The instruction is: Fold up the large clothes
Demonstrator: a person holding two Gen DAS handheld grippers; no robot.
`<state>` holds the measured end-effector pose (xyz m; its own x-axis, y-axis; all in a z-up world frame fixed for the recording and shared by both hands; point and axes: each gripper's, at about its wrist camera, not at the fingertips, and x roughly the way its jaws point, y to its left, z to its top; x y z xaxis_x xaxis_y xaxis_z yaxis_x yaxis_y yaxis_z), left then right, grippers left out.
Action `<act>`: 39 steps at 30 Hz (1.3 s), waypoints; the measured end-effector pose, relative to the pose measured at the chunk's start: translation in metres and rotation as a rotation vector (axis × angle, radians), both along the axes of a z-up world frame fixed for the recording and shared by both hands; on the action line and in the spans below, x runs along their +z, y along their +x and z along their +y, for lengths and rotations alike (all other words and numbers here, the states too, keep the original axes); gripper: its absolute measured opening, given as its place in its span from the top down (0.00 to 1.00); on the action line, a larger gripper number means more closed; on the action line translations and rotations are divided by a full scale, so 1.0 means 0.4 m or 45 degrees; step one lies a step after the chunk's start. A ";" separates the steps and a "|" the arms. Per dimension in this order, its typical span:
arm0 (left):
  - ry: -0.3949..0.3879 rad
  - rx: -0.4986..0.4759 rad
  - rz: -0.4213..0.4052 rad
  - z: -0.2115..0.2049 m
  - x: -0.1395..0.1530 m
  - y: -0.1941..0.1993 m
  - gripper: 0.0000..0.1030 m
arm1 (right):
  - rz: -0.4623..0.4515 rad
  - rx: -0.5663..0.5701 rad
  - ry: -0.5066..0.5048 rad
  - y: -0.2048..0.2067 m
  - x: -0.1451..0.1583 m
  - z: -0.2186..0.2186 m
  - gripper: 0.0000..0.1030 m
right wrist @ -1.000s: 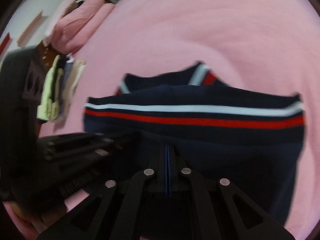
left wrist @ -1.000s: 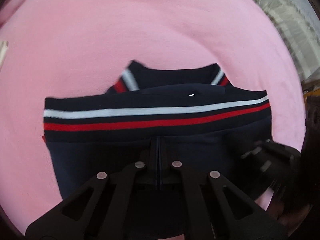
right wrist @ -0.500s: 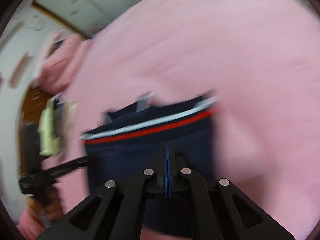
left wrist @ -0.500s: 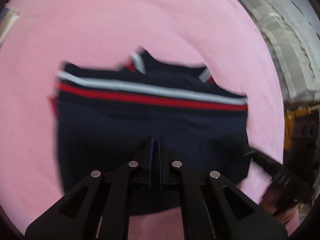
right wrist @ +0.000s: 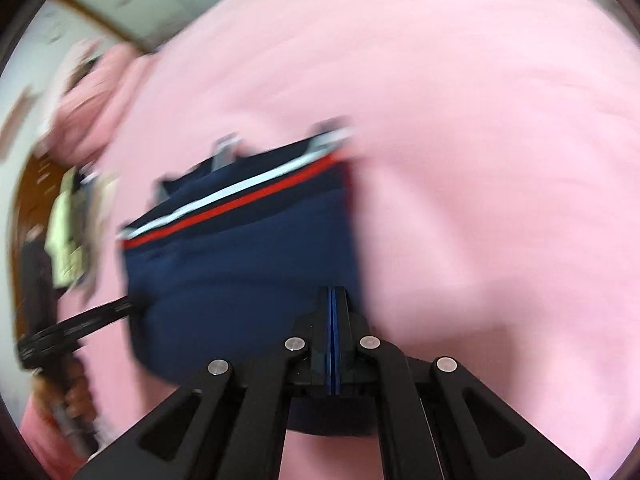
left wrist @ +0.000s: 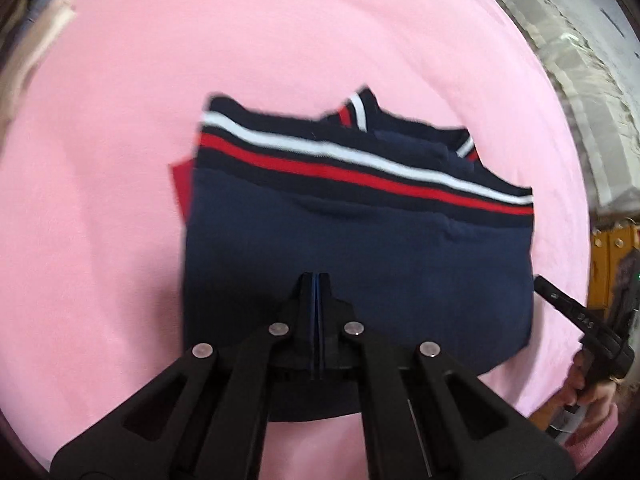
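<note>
A folded navy garment (left wrist: 360,256) with a white and a red stripe across its far end lies flat on the pink bedsheet (left wrist: 280,40). A bit of red cloth (left wrist: 182,184) sticks out at its left edge. My left gripper (left wrist: 316,280) hovers over the garment's near middle, shut, with nothing between its pads. The right gripper (right wrist: 334,292) is also shut and empty, above the garment's (right wrist: 240,264) near right corner. Each gripper shows in the other's view: the right one (left wrist: 576,316) off the garment's right edge, the left one (right wrist: 80,324) at its left side, both in a hand.
A lumpy pink pillow or blanket (right wrist: 92,92) lies at the bed's far left corner. A pile of pale clothes (right wrist: 68,240) sits beside the bed's left edge. White plastic-wrapped bundles (left wrist: 580,100) and a yellow object (left wrist: 608,264) stand beyond the right edge.
The right gripper has swung away to the right, from over the garment to its right corner. The left gripper has rolled a little, so the garment now looks tilted.
</note>
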<state>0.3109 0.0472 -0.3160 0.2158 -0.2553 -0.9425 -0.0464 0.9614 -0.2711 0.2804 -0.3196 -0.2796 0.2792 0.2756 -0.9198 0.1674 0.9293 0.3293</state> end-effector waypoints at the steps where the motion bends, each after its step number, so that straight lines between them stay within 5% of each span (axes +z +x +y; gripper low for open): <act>1: -0.011 0.009 -0.016 -0.010 0.011 -0.006 0.99 | -0.011 -0.025 -0.018 0.000 0.007 -0.022 1.00; 7: -0.252 -0.011 0.022 -0.105 0.020 -0.051 0.99 | -0.124 0.121 0.228 0.000 0.033 0.061 1.00; 13: 0.015 0.010 0.161 -0.172 -0.048 -0.103 0.99 | 0.097 0.251 0.375 -0.038 -0.095 0.255 1.00; 16: -0.091 0.111 0.173 -0.126 -0.066 -0.110 0.99 | 0.124 0.295 0.280 -0.064 -0.119 0.286 1.00; 20: -0.227 0.197 0.172 -0.051 -0.065 -0.130 0.99 | 0.108 0.185 0.307 -0.107 -0.133 0.155 1.00; 22: -0.139 0.214 0.179 -0.035 -0.070 -0.142 0.99 | 0.114 0.117 0.198 -0.113 -0.133 0.089 1.00; 25: -0.027 0.233 0.199 -0.027 -0.080 -0.159 0.99 | 0.187 -0.038 0.289 -0.118 -0.164 0.006 1.00; 26: 0.029 0.236 0.207 -0.030 -0.081 -0.164 0.99 | 0.210 -0.055 0.229 -0.112 -0.166 0.005 1.00; 29: 0.028 0.253 0.201 -0.042 -0.083 -0.175 0.99 | 0.179 0.032 -0.020 -0.092 -0.150 0.045 1.00; 35: 0.058 0.308 0.203 -0.078 -0.070 -0.209 0.98 | 0.077 0.000 -0.070 -0.053 -0.092 0.132 1.00; 39: -0.101 0.337 0.276 -0.110 -0.100 -0.240 0.93 | -0.051 0.057 -0.067 -0.001 -0.059 0.236 1.00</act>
<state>0.2148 0.0033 -0.3561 0.0815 -0.2913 -0.9531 -0.3560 0.8847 -0.3009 0.2799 -0.2251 -0.3031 0.3044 0.2405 -0.9217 0.1131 0.9516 0.2856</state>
